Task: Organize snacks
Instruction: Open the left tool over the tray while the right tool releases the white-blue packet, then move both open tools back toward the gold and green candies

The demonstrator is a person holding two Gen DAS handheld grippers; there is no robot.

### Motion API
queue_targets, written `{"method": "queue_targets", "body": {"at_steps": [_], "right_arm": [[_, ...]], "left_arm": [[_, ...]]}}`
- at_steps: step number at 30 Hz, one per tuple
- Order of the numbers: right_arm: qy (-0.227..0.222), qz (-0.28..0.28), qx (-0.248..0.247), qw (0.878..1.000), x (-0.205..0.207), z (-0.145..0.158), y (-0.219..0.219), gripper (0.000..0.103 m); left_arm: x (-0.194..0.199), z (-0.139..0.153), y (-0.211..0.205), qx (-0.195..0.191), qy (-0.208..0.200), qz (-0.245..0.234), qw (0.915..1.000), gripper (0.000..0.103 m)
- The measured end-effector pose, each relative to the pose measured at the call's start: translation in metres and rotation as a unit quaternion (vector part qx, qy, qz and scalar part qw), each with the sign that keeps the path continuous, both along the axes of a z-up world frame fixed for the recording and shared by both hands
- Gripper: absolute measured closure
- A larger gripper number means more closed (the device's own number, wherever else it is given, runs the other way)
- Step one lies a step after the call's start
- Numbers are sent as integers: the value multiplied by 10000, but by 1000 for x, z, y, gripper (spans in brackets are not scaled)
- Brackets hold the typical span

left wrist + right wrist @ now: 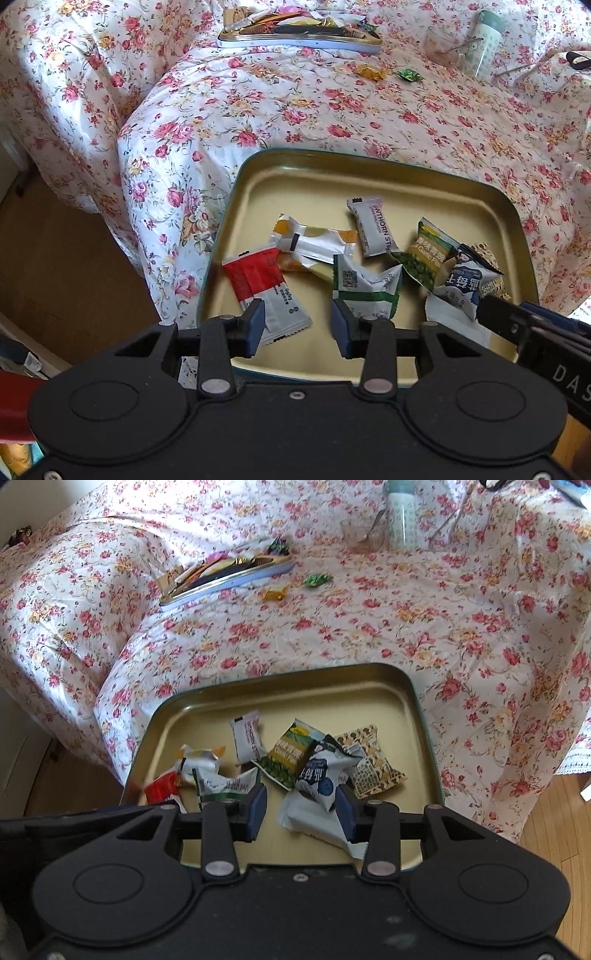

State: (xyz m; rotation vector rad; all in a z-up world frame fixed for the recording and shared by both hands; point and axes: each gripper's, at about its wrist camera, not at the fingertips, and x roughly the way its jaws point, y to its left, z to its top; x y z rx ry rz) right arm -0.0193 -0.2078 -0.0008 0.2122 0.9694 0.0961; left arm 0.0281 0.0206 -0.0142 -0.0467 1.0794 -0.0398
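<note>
A gold tin tray (258, 192) with a teal rim lies on the near edge of the floral bed and holds several snack packets: a red-and-white one (258, 280), a green-and-white one (365, 288), a white hawthorn strip (373, 229), a green garlic-pea bag (428, 258) and a dark blue packet (465, 288). My left gripper (297, 328) is open and empty above the tray's near left. My right gripper (301, 812) is open above the near right, over the blue packet (321, 775) and a white packet (314, 823). The tray also shows in the right wrist view (369, 679).
A second flat tin (295, 37) piled with wrappers lies far back on the bed. A yellow candy (371, 72) and a green candy (410, 75) lie loose before it. A glass cup (443, 48) and a pale green tumbler (487, 40) stand at the back right. Wooden floor lies to the left.
</note>
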Motion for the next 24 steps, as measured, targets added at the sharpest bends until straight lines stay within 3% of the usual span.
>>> {"method": "queue_targets", "body": {"at_steps": [6, 17, 24], "right_arm": [[148, 5, 68, 9999, 7, -5, -9, 59], [272, 276, 116, 9992, 13, -7, -14, 59], [181, 410, 65, 9990, 18, -6, -13, 59]], "left_arm": [[6, -1, -1, -44, 76, -101, 9999, 54], [9, 22, -15, 445, -351, -641, 9963, 54], [33, 30, -7, 486, -323, -596, 9965, 54]]}}
